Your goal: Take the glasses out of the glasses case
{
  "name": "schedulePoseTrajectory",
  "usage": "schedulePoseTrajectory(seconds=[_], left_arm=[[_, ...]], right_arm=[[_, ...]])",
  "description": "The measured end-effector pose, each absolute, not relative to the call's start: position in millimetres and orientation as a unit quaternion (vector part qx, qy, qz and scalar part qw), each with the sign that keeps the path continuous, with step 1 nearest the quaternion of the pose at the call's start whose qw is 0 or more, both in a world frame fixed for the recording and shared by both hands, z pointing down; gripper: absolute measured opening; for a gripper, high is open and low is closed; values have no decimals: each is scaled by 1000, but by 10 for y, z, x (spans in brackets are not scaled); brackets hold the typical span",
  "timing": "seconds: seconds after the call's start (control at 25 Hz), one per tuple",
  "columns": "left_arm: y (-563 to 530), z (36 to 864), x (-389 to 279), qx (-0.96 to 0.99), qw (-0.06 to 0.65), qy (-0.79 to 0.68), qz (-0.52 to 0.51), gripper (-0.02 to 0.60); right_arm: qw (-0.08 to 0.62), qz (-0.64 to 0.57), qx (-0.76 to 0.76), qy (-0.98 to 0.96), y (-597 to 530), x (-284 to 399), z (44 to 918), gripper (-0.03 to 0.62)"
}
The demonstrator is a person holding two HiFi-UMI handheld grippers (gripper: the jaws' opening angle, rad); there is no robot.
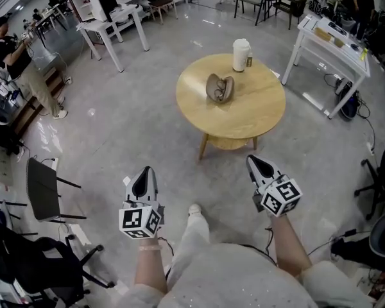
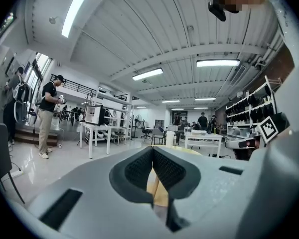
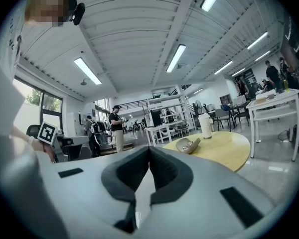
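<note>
An open tan glasses case (image 1: 219, 87) lies on the round wooden table (image 1: 256, 111) with the glasses inside it; in the right gripper view the case (image 3: 189, 145) shows ahead to the right on the table (image 3: 226, 151). My left gripper (image 1: 144, 172) and right gripper (image 1: 253, 161) hover over the floor well short of the table, both pointing toward it. In their own views the left gripper (image 2: 152, 151) and the right gripper (image 3: 149, 148) each have pads pressed together with nothing between them.
A white lidded cup (image 1: 241, 55) stands on the table behind the case. White desks (image 1: 333, 43) stand at the right and back left. Black chairs (image 1: 45, 188) are at my near left. A person (image 1: 22, 63) stands far left.
</note>
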State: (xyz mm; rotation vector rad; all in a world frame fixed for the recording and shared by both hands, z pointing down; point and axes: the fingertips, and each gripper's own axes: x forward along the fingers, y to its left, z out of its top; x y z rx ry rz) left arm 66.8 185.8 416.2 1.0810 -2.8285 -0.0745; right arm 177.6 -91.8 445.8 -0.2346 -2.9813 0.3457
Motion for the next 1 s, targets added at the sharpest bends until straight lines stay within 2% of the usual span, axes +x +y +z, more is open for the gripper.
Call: schedulePoseTrajectory(seconds=[0.36, 1.0], left_arm=[[1751, 4306, -90, 380, 76, -922, -21, 5], [1457, 4496, -1151, 437, 99, -894, -26, 5]], right_arm=[[78, 131, -54, -987, -955, 1127, 4592, 8], [93, 149, 11, -984, -1101, 384, 4763, 84]])
